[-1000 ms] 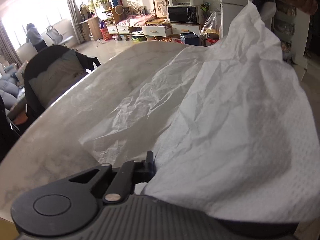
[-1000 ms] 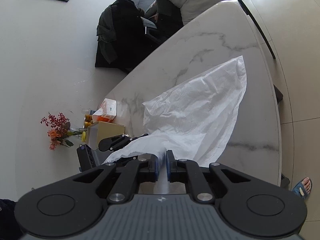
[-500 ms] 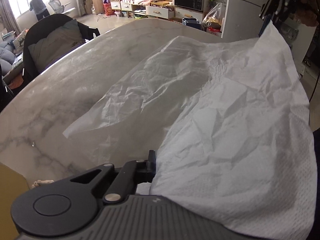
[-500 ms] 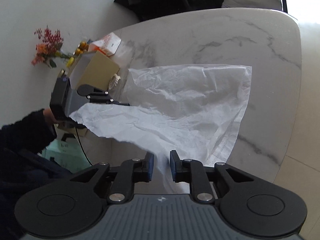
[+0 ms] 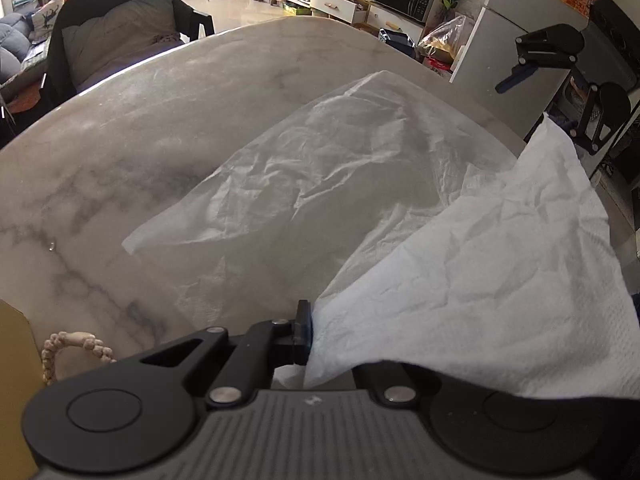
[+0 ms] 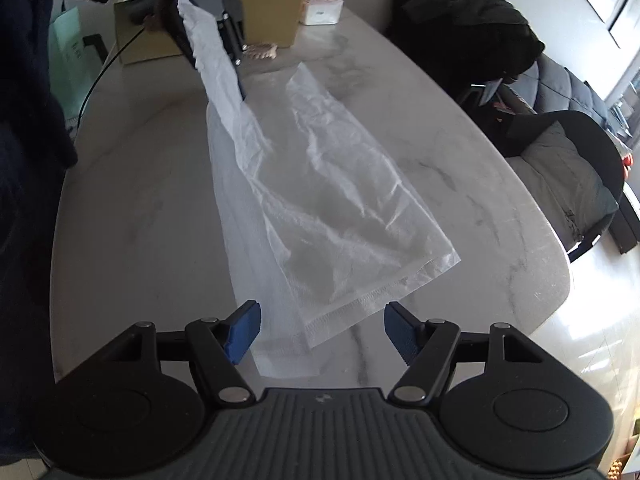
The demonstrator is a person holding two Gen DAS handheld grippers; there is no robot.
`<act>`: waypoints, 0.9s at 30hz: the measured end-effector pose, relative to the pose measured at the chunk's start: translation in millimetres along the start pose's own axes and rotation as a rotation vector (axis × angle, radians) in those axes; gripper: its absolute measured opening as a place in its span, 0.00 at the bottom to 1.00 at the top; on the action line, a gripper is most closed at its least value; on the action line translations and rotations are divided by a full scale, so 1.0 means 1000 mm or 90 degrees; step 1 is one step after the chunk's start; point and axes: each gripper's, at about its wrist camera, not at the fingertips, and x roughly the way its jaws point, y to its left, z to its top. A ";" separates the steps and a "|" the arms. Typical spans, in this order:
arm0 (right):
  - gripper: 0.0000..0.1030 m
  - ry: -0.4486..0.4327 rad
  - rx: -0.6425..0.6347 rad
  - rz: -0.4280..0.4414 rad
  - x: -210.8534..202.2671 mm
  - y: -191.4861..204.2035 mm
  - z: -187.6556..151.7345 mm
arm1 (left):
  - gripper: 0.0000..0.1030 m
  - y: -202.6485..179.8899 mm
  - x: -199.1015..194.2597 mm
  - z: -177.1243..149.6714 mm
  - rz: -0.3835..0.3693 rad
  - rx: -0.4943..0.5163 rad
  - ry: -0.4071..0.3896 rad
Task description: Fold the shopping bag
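The thin, crinkly white translucent plastic shopping bag (image 6: 320,200), limp and light, is hanging from the clamped left gripper (image 6: 224,40), while the right gripper (image 6: 322,330) is gaping over its sealed corner.

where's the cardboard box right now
In the right wrist view the box stands at the table's far end, just behind the left gripper and beside a tissue pack.
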 end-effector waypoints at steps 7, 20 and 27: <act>0.71 -0.034 -0.054 0.018 0.007 0.001 -0.009 | 0.00 0.016 0.001 -0.002 -0.024 -0.074 0.008; 0.64 -0.097 -0.155 0.051 0.020 0.002 -0.027 | 0.01 0.030 0.003 0.005 -0.056 -0.141 0.040; 0.22 -0.080 -0.191 0.114 0.038 -0.009 -0.026 | 0.01 0.027 0.003 0.007 -0.052 -0.128 0.051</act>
